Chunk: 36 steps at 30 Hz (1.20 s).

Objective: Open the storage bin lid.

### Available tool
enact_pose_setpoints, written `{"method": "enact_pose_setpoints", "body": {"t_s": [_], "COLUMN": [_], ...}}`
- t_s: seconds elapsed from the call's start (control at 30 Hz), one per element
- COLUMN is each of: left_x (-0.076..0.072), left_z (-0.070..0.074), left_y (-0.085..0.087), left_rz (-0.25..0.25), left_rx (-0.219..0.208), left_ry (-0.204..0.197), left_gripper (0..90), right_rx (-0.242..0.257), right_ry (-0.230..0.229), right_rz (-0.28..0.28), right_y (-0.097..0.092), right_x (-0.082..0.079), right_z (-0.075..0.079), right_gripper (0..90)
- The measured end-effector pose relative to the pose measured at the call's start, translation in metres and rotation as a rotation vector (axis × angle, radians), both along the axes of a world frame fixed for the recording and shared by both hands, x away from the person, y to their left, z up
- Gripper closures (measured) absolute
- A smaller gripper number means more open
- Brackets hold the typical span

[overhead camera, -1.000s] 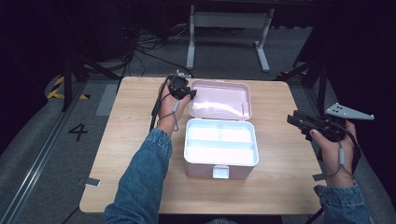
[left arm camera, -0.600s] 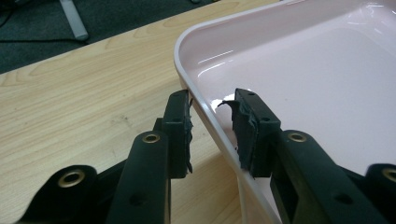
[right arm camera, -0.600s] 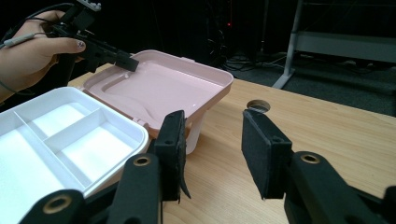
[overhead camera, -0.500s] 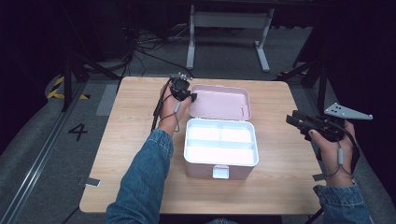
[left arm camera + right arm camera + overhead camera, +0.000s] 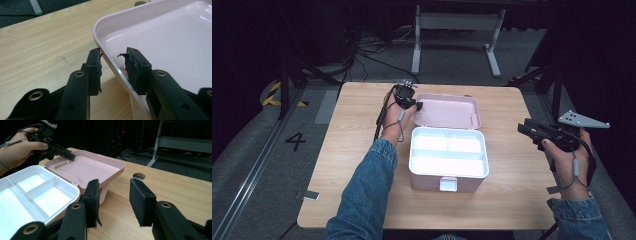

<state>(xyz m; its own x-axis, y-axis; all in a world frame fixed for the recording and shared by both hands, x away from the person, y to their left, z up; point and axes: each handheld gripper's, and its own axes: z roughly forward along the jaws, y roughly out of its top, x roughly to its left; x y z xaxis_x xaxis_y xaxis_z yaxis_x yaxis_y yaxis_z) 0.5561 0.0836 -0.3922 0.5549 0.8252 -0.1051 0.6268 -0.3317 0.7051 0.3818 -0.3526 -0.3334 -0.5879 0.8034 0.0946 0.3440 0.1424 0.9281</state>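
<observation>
- The light wooden table has rounded corners and a round cable hole near its far edge; it stands on a grey floor marked with a black "4".
- Behind the table, the dark room holds a metal stand and loose cables.
- The pink plastic box sits mid-table, its white divided tray exposed and its pink lid lying flat behind it.
- The left gripper straddles the lid's left rim; its jaws have just been opening, and the pads stand slightly apart from the rim.
- The right gripper hovers over the table's right edge, jaws apart, with nothing between them.
</observation>
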Motion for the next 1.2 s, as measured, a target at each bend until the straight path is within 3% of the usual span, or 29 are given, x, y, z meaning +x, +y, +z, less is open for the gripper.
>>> {"method": "enact_pose_setpoints", "body": {"t_s": [0.1,0.17,0.3,0.4,0.43,0.6,0.9,1.2], "left_x": [0.0,-0.001,-0.004,-0.012,-0.012,-0.032,-0.074,-0.116], "left_z": [-0.001,0.001,0.007,0.021,0.021,0.043,0.076,0.093], "left_y": [0.001,0.002,0.003,0.002,0.002,0.001,0.013,0.046], "left_rz": [0.012,0.021,0.009,-0.015,-0.015,-0.067,-0.159,-0.162], "left_rx": [-0.005,-0.032,-0.055,-0.062,-0.062,-0.086,-0.067,-0.09], "left_ry": [-0.014,-0.016,-0.058,-0.116,-0.116,-0.168,-0.243,-0.294], "left_gripper": [65.2,63.1,53.6,46.4,45.6,43.3,39.6,35.8], "right_rx": [0.0,0.003,0.003,0.001,0.001,0.003,0.002,-0.005], "right_ry": [0.0,-0.004,0.002,0.006,0.006,0.018,0.021,0.033], "right_rz": [0.001,0.003,-0.002,0.001,0.001,0.002,0.001,0.01], "right_y": [0.0,-0.001,-0.002,-0.003,-0.003,-0.002,-0.002,0.0], "right_x": [0.0,0.0,0.0,0.001,0.001,0.002,0.004,0.01], "right_z": [0.0,0.0,-0.001,-0.002,-0.002,-0.003,-0.003,-0.005], "right_gripper": [60.9,60.8,60.4,59.8,59.8,59.5,59.3,58.7]}}
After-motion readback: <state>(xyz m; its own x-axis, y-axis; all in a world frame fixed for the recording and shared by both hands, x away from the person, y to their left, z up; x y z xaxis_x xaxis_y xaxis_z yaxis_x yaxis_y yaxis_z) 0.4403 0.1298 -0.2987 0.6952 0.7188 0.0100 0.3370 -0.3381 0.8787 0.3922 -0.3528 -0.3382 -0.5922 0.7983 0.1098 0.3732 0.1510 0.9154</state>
